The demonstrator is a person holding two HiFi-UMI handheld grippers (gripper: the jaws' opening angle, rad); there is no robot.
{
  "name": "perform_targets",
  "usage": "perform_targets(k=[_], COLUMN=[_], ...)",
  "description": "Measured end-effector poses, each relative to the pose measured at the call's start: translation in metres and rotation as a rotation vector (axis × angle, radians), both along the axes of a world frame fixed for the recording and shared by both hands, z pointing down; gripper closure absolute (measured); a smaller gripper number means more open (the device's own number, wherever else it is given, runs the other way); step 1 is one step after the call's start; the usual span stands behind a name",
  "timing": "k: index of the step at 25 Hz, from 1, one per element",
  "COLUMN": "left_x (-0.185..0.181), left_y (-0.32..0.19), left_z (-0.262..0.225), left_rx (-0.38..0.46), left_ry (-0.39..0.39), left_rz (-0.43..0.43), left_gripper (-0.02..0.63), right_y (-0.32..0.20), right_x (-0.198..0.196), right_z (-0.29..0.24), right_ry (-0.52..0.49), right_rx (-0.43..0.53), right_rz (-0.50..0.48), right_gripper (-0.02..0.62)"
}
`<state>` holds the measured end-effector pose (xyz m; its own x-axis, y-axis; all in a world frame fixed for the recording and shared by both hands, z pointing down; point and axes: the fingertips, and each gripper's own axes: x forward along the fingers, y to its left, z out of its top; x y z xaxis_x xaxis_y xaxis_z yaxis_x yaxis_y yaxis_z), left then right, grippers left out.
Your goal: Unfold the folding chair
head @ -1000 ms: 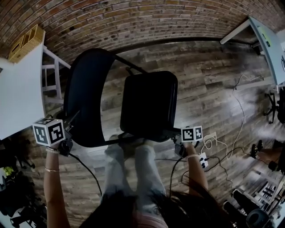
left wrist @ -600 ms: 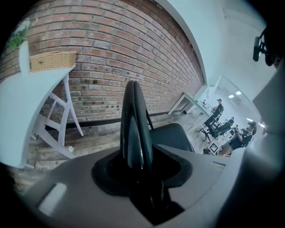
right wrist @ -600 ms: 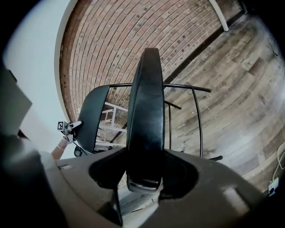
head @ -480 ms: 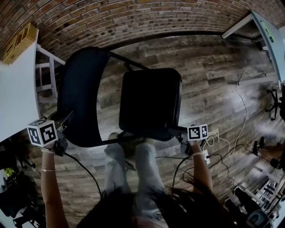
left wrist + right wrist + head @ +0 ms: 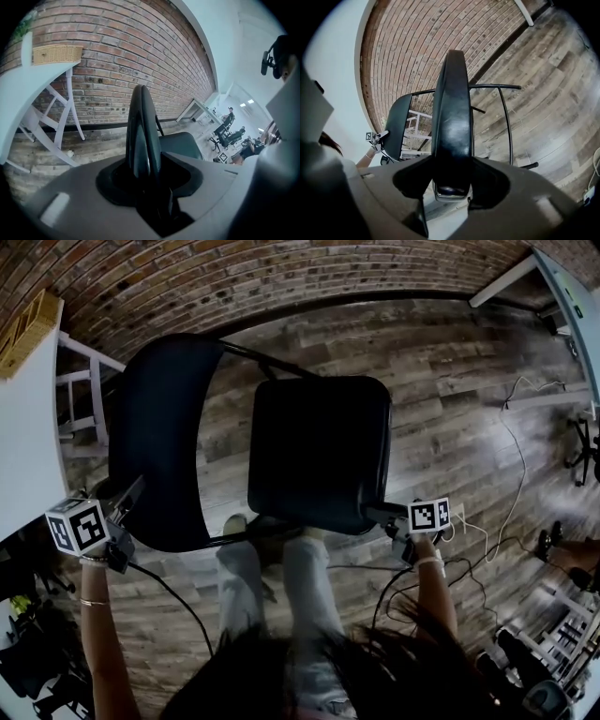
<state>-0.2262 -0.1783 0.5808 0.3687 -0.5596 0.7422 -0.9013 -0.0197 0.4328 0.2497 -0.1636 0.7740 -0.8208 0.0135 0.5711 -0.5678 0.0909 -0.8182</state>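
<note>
Backrest [image 5: 164, 446] in clenched left tongs [image 5: 128, 496], seat [image 5: 319, 451] in widening right tongs [image 5: 390, 517]; basket [image 5: 57, 54] on table [image 5: 26, 91].

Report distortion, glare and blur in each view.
Head view: fisheye bows the brick wall; seat nearly black, detail lost. Left gripper view: black vignette, sheen on the backrest edge. Right gripper view: glare streaks along the seat, floorboards curved.

Wood-plank floor [image 5: 450, 427]: folding chair [image 5: 319, 456] stands mid-floor; white table [image 5: 23, 427] legs at left edge; white cable [image 5: 511, 484] + blk cables [image 5: 394, 592] strewn right side.
</note>
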Motion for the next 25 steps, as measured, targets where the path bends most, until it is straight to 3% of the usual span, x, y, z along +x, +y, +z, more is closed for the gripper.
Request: perform_targets(k=[25], left_x=[0.03], left_y=[-0.003], left_z=[0.023], left_rx=[-0.007], left_ry=[-0.004], left_rz=[-0.017], left_gripper=[0.448], right_y=[-0.007], right_x=[0.06], right_z=[0.043], right_ry=[0.011], right_rx=[-0.029], right_rz=[0.022], right_gripper=[0.36])
